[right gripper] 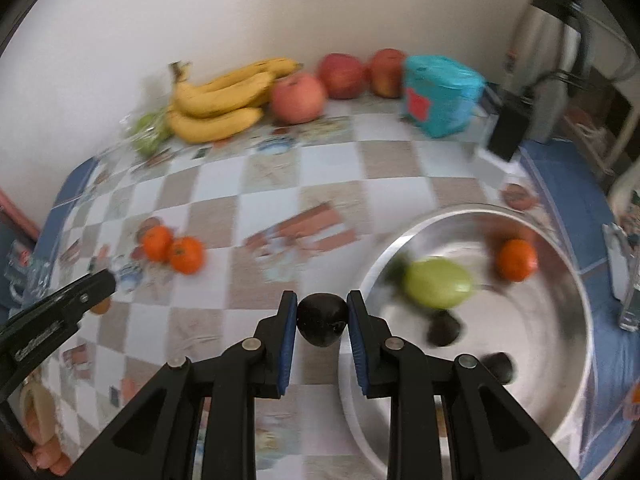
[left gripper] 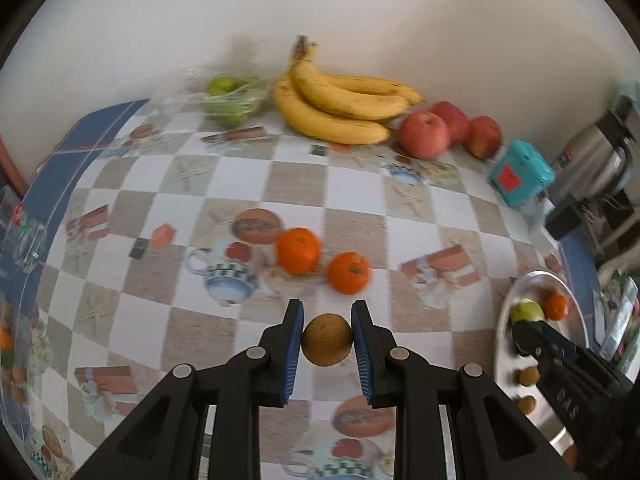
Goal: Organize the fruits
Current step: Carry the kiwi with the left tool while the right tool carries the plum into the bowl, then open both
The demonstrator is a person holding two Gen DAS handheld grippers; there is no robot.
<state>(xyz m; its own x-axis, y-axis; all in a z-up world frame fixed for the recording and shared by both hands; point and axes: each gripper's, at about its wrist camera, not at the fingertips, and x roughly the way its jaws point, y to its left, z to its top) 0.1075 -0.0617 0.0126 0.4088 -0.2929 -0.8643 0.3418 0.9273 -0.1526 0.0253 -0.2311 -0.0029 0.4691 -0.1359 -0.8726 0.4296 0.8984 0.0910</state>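
- While clamped on the brown round fruit (left gripper: pixel 327 339) in the left gripper (left gripper: pixel 326 320) above the tablecloth (left gripper: pixel 360 192), carry toward the metal bowl (right gripper: pixel 576 304).
- With the right gripper (right gripper: pixel 322 312) pinching the dark fruit (right gripper: pixel 322 319) near the rim, lower inside before letting go.

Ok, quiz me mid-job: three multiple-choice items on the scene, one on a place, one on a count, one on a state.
1. Where is the green fruit that is not in a bag?
A. in the metal bowl
B. beside the bananas
C. in the left gripper

2. How many oranges lie loose on the tablecloth?
A. none
B. two
C. four

3. What is the left gripper doing?
A. hanging open
B. shut on an orange
C. shut on a brown fruit

Answers:
1 A: the right wrist view shows it inside the bowl, near an orange.
2 B: a pair sits side by side mid-table; a third orange is in the bowl.
3 C: both blue pads press a round brownish fruit. The right gripper likewise grips a dark fruit.
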